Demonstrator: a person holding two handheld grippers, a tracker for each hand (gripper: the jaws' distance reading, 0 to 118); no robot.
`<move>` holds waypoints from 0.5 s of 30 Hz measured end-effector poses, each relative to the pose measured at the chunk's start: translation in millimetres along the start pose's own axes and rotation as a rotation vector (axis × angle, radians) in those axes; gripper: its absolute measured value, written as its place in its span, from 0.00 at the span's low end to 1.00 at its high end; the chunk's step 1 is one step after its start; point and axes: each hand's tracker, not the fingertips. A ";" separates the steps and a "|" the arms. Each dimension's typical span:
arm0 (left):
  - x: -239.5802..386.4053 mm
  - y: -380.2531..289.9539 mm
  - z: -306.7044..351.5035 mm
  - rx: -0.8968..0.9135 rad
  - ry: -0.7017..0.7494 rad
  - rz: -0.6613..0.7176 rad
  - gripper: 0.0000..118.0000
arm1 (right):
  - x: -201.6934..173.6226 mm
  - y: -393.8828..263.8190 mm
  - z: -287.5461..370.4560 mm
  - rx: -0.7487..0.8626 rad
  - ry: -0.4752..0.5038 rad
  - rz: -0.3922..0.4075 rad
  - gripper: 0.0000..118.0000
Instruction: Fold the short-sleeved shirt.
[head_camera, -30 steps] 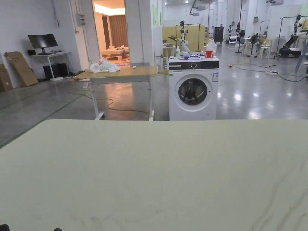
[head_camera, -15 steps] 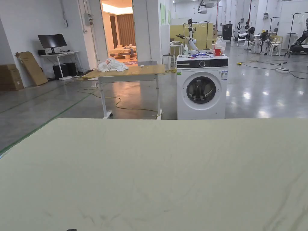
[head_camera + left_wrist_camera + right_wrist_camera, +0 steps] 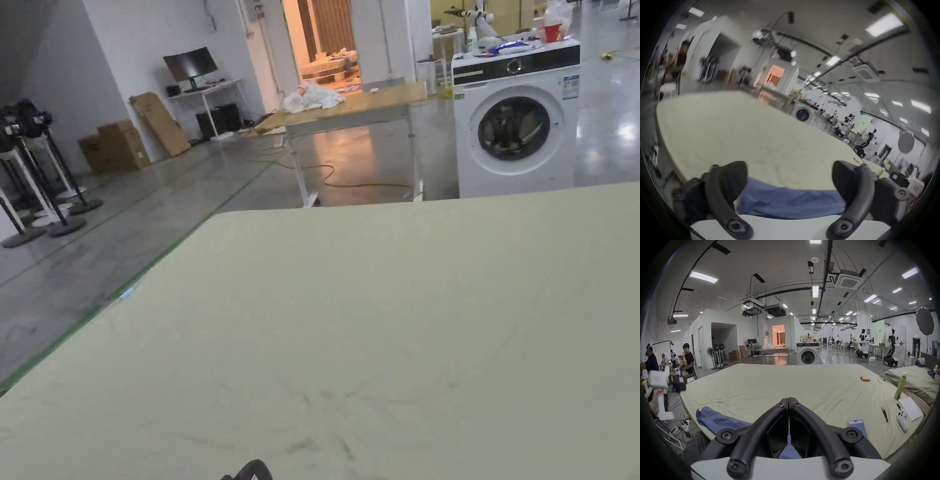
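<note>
At the near edge of the pale sheet-covered table (image 3: 786, 386), a blue shirt (image 3: 791, 203) lies crumpled, its long axis along that edge. The left gripper (image 3: 790, 177), jaws wide, hovers just above it; the right gripper (image 3: 788, 402), jaws pressed together and empty, sits beside. A washing machine (image 3: 808, 354) stands beyond.

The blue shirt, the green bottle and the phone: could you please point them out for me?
Blue shirt (image 3: 721, 419): right gripper view, on its crumpled cloth at the bed's near edge.
Green bottle (image 3: 900, 387): right gripper view, on its body.
Phone (image 3: 857, 426): right gripper view, on its screen.
</note>
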 end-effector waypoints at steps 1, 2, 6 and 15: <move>-21.3 -4.4 -9.7 -0.036 0.013 0.036 0.91 | -0.7 0.8 -0.9 -0.012 -0.001 -0.014 0.00; -44.2 -9.2 -22.9 -0.108 0.010 0.096 0.91 | 0.6 -1.0 -1.4 -0.021 0.001 -0.029 0.00; -106.9 -36.7 -64.2 -0.260 -0.031 0.332 0.91 | 6.2 -8.4 -2.3 -0.041 0.025 -0.094 0.00; -102.6 -48.2 -109.4 -0.368 -0.098 0.380 0.13 | 8.8 -8.1 2.3 -0.075 0.013 -0.132 0.00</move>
